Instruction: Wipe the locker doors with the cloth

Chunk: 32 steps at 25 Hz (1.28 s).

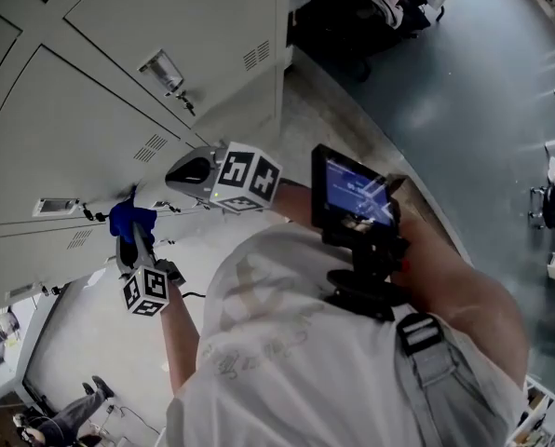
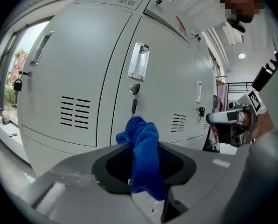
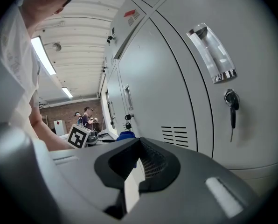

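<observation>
No legible text anywhere. Red label [image 3: 129, 13] high on the lockers [image 3: 153, 78] — too small to read, and the same goes for the left gripper view. Screen [image 1: 355, 194] on the chest mount shows bluish lines, blurred. Shirt print [image 1: 259, 343] is faint and unreadable. Marker cubes [image 1: 248, 177] carry black-and-white square patterns only — no letters, no numbers.

The cloth [image 2: 141, 157] is blue, soft and nubbly, with a matt pile like microfibre. The locker doors [image 2: 73, 64] behind the cloth are painted sheet metal, pale grey and smooth, with a dull sheen. Above the cloth, the handle [image 2: 139, 62] is polished, mirror-bright metal. The left gripper [image 2: 143, 178], closed on the cloth, has a smooth matt grey plastic shell and black, finely ribbed pads [image 2: 174, 160]. The right gripper [image 3: 129, 183] looks the same.
</observation>
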Each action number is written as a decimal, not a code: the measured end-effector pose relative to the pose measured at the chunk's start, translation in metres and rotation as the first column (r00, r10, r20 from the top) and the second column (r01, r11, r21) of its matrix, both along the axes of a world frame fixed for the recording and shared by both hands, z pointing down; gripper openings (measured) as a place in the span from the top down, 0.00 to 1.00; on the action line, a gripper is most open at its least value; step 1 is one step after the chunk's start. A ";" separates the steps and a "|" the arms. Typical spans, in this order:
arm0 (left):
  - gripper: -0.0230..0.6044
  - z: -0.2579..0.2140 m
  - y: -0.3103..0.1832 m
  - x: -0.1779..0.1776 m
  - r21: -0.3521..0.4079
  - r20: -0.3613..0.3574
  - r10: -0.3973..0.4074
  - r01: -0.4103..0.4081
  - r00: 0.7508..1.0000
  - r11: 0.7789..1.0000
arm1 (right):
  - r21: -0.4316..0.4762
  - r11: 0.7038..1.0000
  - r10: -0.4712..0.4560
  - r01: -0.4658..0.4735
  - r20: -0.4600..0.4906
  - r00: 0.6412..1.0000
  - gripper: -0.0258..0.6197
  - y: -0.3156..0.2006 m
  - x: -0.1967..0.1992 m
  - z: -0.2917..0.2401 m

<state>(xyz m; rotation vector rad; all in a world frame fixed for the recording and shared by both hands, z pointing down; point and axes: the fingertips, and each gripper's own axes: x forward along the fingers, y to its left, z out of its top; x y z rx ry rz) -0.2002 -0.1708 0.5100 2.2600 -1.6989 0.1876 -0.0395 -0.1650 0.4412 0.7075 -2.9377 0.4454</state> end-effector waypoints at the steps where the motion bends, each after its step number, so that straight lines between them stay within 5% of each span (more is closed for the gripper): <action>1: 0.72 0.001 0.002 0.000 -0.004 -0.004 -0.013 0.013 1.000 1.000 | -0.001 1.000 -0.013 0.013 0.003 1.000 0.95 0.001 0.000 -0.001; 6: 0.72 0.020 -0.012 0.016 -0.043 -0.030 -0.020 0.019 0.999 0.999 | -0.020 0.997 0.072 -0.072 -0.003 0.997 0.95 -0.003 0.034 0.005; 13: 0.72 0.019 -0.024 -0.016 -0.035 0.076 -0.106 0.108 0.991 0.993 | -0.022 0.999 0.038 -0.038 0.017 0.999 0.95 -0.001 0.020 0.006; 17: 0.72 0.022 -0.031 -0.039 -0.028 0.079 -0.189 0.192 0.979 0.981 | -0.030 0.998 0.051 -0.050 0.020 0.999 0.95 0.000 0.028 0.006; 32: 0.72 0.038 -0.057 -0.023 -0.026 0.106 -0.221 0.225 0.970 0.974 | -0.042 0.996 0.084 -0.081 0.063 0.994 0.95 -0.010 0.041 0.004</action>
